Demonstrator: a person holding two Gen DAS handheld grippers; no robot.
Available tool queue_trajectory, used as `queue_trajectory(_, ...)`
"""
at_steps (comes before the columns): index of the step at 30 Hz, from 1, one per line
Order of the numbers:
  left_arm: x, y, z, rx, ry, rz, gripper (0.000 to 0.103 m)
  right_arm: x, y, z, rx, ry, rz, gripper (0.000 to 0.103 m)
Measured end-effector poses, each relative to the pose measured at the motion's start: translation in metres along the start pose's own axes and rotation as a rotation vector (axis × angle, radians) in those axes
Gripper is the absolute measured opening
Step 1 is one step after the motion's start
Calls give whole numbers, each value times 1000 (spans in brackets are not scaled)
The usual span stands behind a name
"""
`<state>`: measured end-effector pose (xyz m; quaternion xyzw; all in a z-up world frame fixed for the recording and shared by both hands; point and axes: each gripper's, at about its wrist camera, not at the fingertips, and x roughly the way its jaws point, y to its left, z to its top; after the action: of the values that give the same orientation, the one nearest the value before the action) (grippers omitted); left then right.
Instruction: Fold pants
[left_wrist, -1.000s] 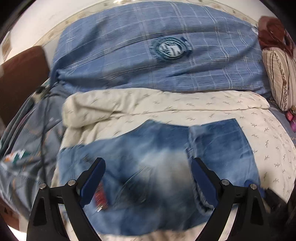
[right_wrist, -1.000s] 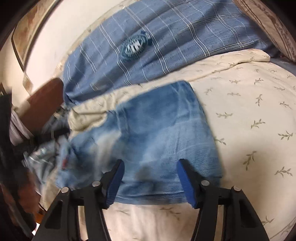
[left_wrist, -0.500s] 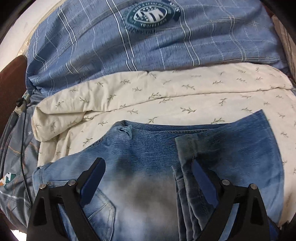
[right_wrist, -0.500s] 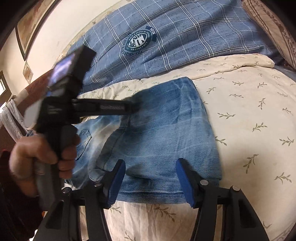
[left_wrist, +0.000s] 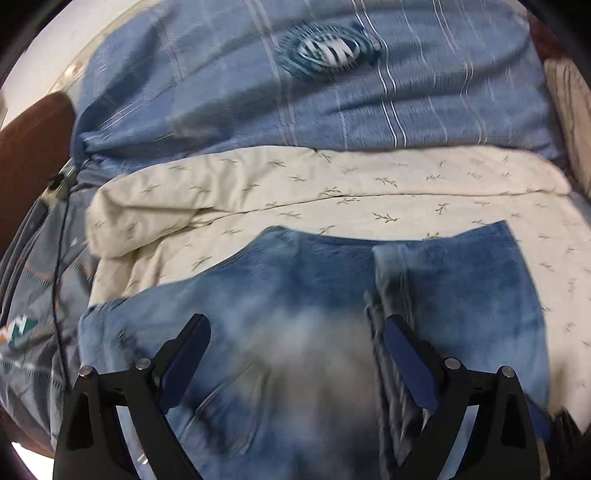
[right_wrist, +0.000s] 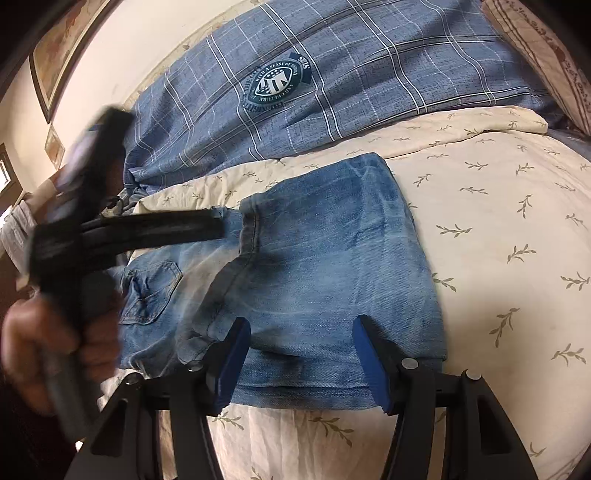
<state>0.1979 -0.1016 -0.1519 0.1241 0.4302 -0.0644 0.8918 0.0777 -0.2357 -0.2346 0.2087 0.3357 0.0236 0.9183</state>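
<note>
Faded blue jeans (right_wrist: 325, 258) lie folded on the cream leaf-print sheet (right_wrist: 498, 221), back pocket (right_wrist: 151, 291) to the left and the legs laid over to the right. My right gripper (right_wrist: 301, 332) hovers open just above the near hem, nothing between its blue pads. In the right wrist view a hand (right_wrist: 44, 343) holds my left gripper (right_wrist: 218, 225), blurred, over the waist end. In the left wrist view the left gripper (left_wrist: 297, 332) stands open above the jeans (left_wrist: 314, 295), beside the folded leg edge (left_wrist: 388, 277).
A blue plaid duvet with a round emblem (right_wrist: 277, 81) lies behind the jeans. A patterned pillow (right_wrist: 535, 44) sits at the far right. Grey patterned bedding with a black cable (left_wrist: 29, 295) and a brown panel (left_wrist: 33, 147) are on the left.
My left gripper came into the right wrist view over the jeans' waist end, then drew back a little to the left. The right gripper has kept still.
</note>
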Motion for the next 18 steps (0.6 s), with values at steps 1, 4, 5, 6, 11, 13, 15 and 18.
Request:
queue_trajectory(1, -8, 8, -5, -12, -9, -4, 96, 0, 1, 0, -3, 0, -7, 62)
queue_trajectory(4, -35, 43, -28, -73, -35, -4, 96, 2, 6, -1, -16, -3, -33, 63)
queue_trajectory(5, -39, 52, -34, -90, -38, -6, 96, 2, 8, -2, -19, -5, -41, 63)
queue_trajectory(6, -46, 65, -43, -117, -41, -8, 96, 2, 9, -2, -21, -7, -46, 63)
queue_trajectory(11, -66, 121, -88, -238, -24, 3, 96, 4, 12, -3, -31, -19, -67, 64)
queue_trajectory(13, -71, 137, -103, -263, -21, 18, 96, 4, 13, -4, -41, -23, -76, 64)
queue_trajectory(15, -73, 152, -118, -294, -11, 25, 96, 4, 15, -6, -54, -27, -89, 65)
queue_trajectory(18, -74, 168, -133, -334, 9, 22, 96, 5, 20, -8, -72, -31, -114, 66)
